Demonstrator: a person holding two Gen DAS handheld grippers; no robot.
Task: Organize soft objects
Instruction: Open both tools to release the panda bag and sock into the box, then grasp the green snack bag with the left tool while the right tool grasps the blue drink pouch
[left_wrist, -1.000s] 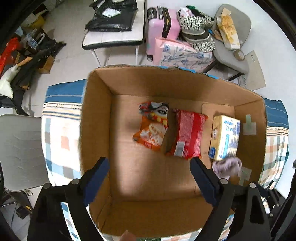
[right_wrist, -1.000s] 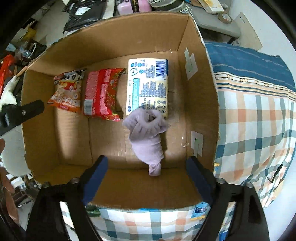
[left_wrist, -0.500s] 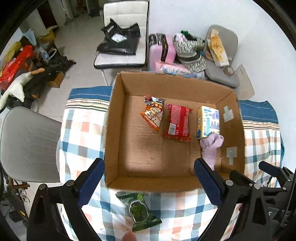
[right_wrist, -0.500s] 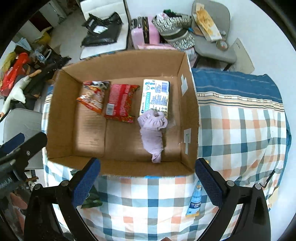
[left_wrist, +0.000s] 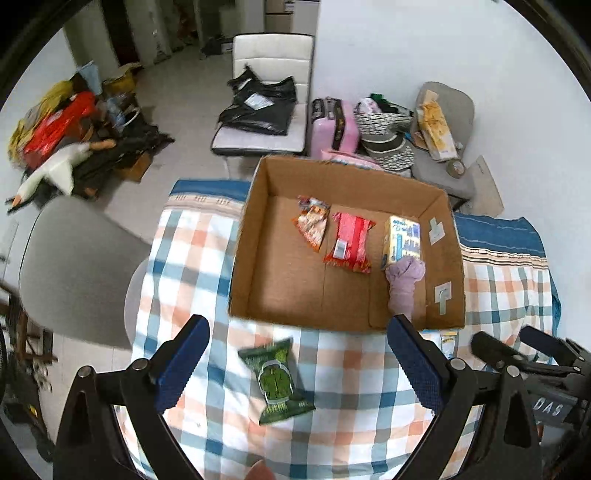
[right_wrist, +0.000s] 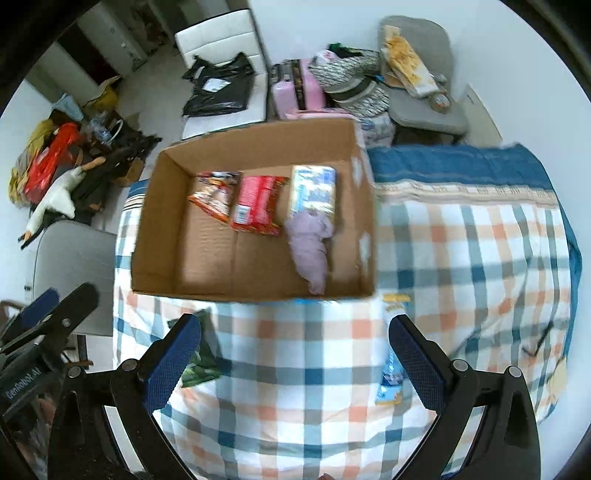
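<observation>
An open cardboard box (left_wrist: 255, 229) (right_wrist: 155, 192) sits on a checked cloth. Inside it lie an orange snack bag (left_wrist: 312, 223) (right_wrist: 214, 195), a red packet (left_wrist: 349, 242) (right_wrist: 256, 208), a yellow-blue tissue pack (left_wrist: 402, 240) (right_wrist: 314, 190) and a lilac cloth (left_wrist: 402, 282) (right_wrist: 310, 247). A green packet (left_wrist: 277, 376) (right_wrist: 197, 354) lies on the cloth in front of the box, between the fingers of my open left gripper (left_wrist: 297, 363). My right gripper (right_wrist: 293, 360) is open and empty above the cloth; a blue-yellow packet (right_wrist: 391, 354) lies by its right finger.
The checked cloth (right_wrist: 461, 258) covers the table. Behind it stand a white chair with a black bag (left_wrist: 264, 107), a pink suitcase (left_wrist: 334, 125) and a grey chair piled with things (left_wrist: 439, 125). A grey chair (left_wrist: 70, 266) stands left; clutter lies on the floor.
Both grippers have drawn back and up from over the box, so the whole box and the cloth in front of it now show. Both stay open. The lilac cloth lies in the box.
</observation>
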